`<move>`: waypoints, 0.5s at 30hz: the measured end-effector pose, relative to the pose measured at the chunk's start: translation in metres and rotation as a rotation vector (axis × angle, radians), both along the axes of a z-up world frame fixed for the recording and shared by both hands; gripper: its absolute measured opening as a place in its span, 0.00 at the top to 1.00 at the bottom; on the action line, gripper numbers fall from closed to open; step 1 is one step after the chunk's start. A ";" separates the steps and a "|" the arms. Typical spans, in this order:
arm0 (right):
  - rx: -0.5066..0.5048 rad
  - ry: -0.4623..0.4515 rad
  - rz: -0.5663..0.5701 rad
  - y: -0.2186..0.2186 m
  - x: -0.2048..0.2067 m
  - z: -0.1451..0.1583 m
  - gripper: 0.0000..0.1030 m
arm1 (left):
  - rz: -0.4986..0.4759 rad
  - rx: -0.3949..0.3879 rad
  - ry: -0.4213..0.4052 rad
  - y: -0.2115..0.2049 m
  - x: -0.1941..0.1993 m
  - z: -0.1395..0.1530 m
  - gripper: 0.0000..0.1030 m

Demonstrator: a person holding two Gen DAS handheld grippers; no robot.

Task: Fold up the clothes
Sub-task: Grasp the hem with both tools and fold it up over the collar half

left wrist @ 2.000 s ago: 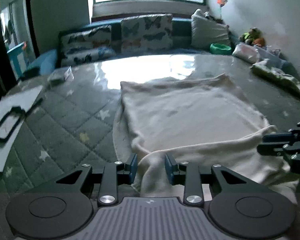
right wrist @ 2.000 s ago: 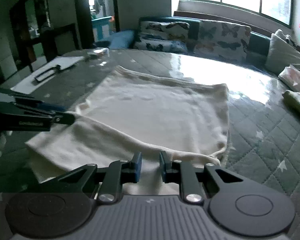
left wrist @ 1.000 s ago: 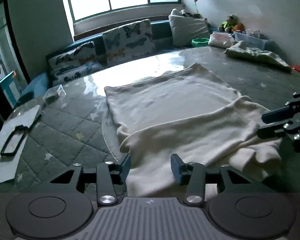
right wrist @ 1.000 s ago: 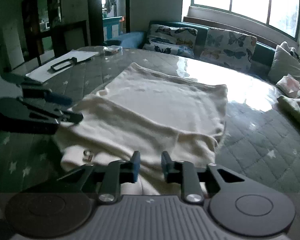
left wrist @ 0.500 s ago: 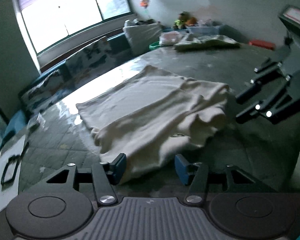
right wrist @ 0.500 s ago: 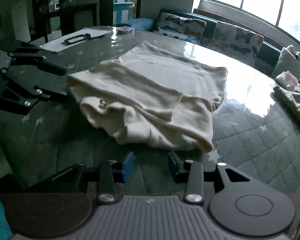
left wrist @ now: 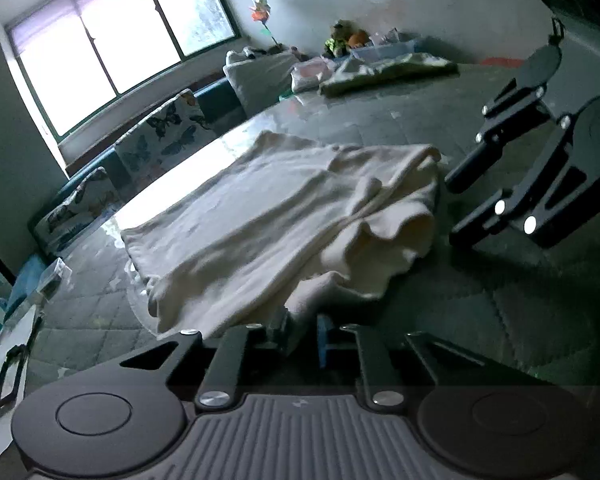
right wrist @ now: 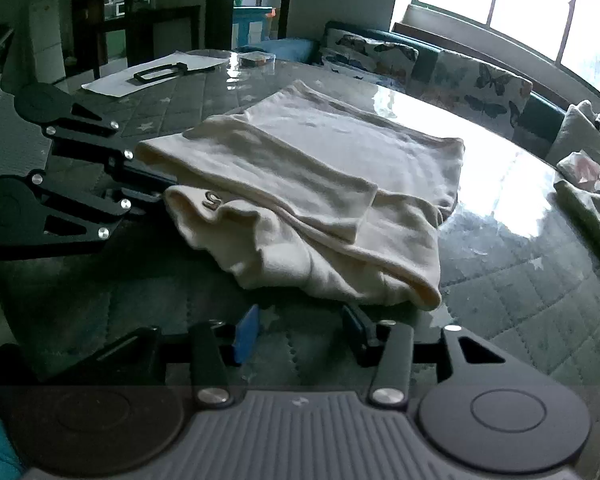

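L tool (left wrist: 302, 334) now pinches garment (left wrist: 284, 220) edge; R tool (right wrist: 300, 334) wide, backed off.

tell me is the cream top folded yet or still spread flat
Partly folded: the cream top has its near end doubled over the flat far half, bunched and uneven. The left gripper pinches its edge.

From my left camera, the garment (left wrist: 284, 216) covers the left gripper's (left wrist: 302, 332) fingertips, so I can't tell whether they pinch cloth. The paper (left wrist: 4, 364) runs off the left edge. The toys (left wrist: 342, 38) by the wall are too blurred to identify.
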State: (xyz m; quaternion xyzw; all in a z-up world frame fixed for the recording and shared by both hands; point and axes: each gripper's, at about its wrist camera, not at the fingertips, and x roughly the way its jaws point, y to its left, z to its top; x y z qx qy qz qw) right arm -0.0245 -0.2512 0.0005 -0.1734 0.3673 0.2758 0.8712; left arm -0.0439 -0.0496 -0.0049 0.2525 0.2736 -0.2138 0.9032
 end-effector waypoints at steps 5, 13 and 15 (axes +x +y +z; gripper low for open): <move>-0.043 -0.066 0.035 0.004 -0.003 -0.002 0.44 | 0.032 -0.054 -0.016 0.006 0.015 0.017 0.89; -0.120 -0.208 0.118 0.022 0.003 -0.008 0.42 | 0.046 -0.111 0.004 0.006 0.042 0.032 0.89; -0.119 -0.230 0.127 0.026 0.010 -0.009 0.44 | 0.044 -0.112 0.012 0.006 0.044 0.031 0.89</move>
